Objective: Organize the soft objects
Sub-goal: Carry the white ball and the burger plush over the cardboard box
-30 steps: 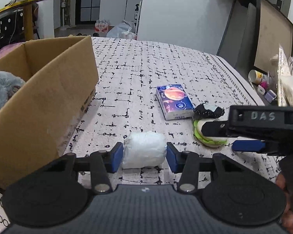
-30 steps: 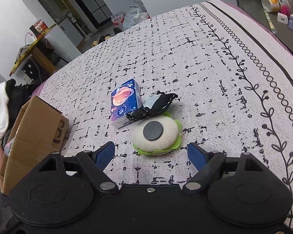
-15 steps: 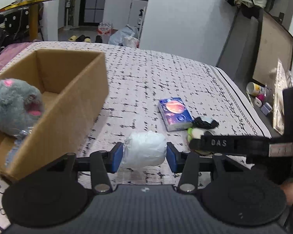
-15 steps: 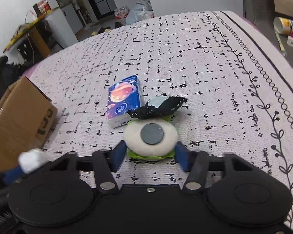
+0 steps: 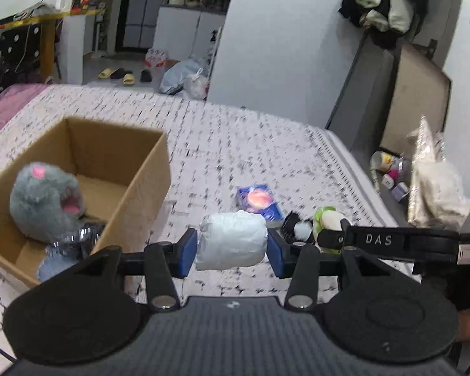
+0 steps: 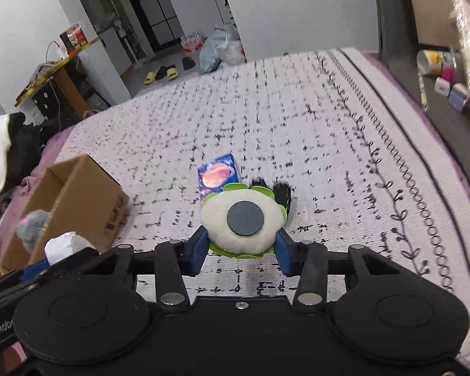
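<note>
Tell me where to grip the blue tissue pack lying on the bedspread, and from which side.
Judging from its pose, take the blue tissue pack across its two long edges, coming from above. It lies flat, so only its narrow width suits the fingers. Approach from the cardboard box side; the black fabric piece crowds its other side.

The left wrist camera looks forward and down along its fingers at a patterned bedspread (image 5: 235, 144), with the cardboard box (image 5: 134, 188) left of the fingers. The right wrist camera faces the same way from further right, higher over the bedspread. Both views share the box and the blue tissue pack (image 6: 217, 175) just beyond the fingers.
</note>
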`<state>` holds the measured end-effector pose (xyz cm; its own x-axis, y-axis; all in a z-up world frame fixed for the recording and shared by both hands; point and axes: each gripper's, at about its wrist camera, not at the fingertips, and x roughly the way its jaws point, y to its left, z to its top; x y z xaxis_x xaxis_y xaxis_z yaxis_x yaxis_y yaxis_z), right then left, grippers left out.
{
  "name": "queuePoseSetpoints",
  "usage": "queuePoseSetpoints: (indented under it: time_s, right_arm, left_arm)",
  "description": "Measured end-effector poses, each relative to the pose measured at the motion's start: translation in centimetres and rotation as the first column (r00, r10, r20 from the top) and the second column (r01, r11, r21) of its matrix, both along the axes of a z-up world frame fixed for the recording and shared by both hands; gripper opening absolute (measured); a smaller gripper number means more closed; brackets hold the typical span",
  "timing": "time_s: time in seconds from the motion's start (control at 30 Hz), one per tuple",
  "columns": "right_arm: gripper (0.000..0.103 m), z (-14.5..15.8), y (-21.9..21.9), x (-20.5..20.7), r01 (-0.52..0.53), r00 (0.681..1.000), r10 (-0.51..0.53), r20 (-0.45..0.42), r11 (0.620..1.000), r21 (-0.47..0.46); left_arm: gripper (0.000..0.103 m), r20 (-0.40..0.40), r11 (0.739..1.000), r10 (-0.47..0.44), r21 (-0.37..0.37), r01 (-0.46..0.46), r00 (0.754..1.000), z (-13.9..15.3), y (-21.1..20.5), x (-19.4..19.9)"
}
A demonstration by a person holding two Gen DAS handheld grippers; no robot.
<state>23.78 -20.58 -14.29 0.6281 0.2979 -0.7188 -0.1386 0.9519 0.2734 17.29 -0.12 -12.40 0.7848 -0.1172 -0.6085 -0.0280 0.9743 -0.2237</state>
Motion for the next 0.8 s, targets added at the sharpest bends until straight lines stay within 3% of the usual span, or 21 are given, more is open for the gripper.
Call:
queuePoseSetpoints:
  time_s: [0.4, 0.8]
  right_arm:
    - [0.044, 4.6, 1.0, -3.0, 0.004, 0.998, -0.004, 0.055, 1.000, 0.003]
    - [0.044, 6.9, 3.5, -4.3, -0.031, 0.997, 0.028, 0.074, 0.999, 0.041]
  left_arm:
    - [0.046, 0.052, 0.999, -0.040, -0.017, 0.041, 0.998, 4.0, 1.7, -1.1]
    - [0.046, -0.017, 1.000, -0.012, -0.004, 0.012, 1.000, 4.7, 6.3, -1.1]
